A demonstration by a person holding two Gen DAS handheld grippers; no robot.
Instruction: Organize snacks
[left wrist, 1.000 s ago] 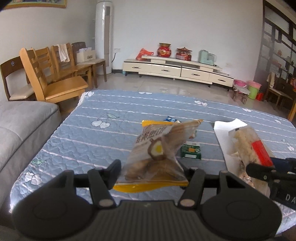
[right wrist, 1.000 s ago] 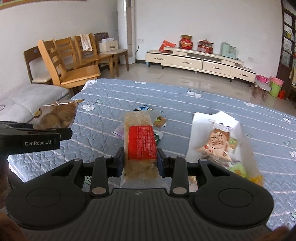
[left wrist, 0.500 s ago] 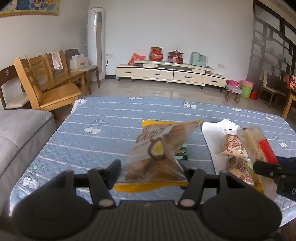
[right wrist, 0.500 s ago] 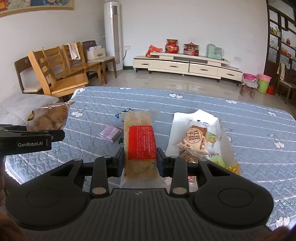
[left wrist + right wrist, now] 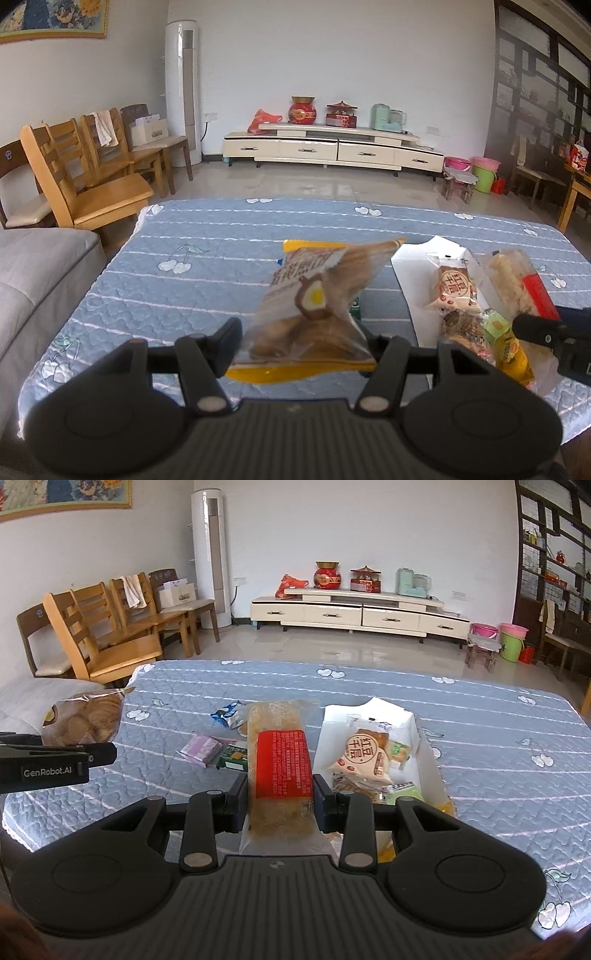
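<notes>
My left gripper (image 5: 301,341) is shut on a yellow-edged bag of brown pastries (image 5: 314,310) and holds it above the blue quilted table (image 5: 207,280). The bag also shows at the left of the right wrist view (image 5: 85,720). My right gripper (image 5: 280,799) is shut on a long clear pack with a red label (image 5: 280,764), held left of a white box (image 5: 373,709) with several snack packs in it, a round-labelled one (image 5: 364,755) on top. The box also shows in the left wrist view (image 5: 413,273).
Loose on the table lie a purple packet (image 5: 201,749), a green packet (image 5: 232,757) and a blue-white wrapper (image 5: 227,712). A grey sofa (image 5: 33,280) lies left, wooden chairs (image 5: 85,184) beyond it. A low white cabinet (image 5: 332,147) stands at the far wall.
Both grippers have risen and drawn back with their packs still held. The white box and its snacks now show more fully to the right.
</notes>
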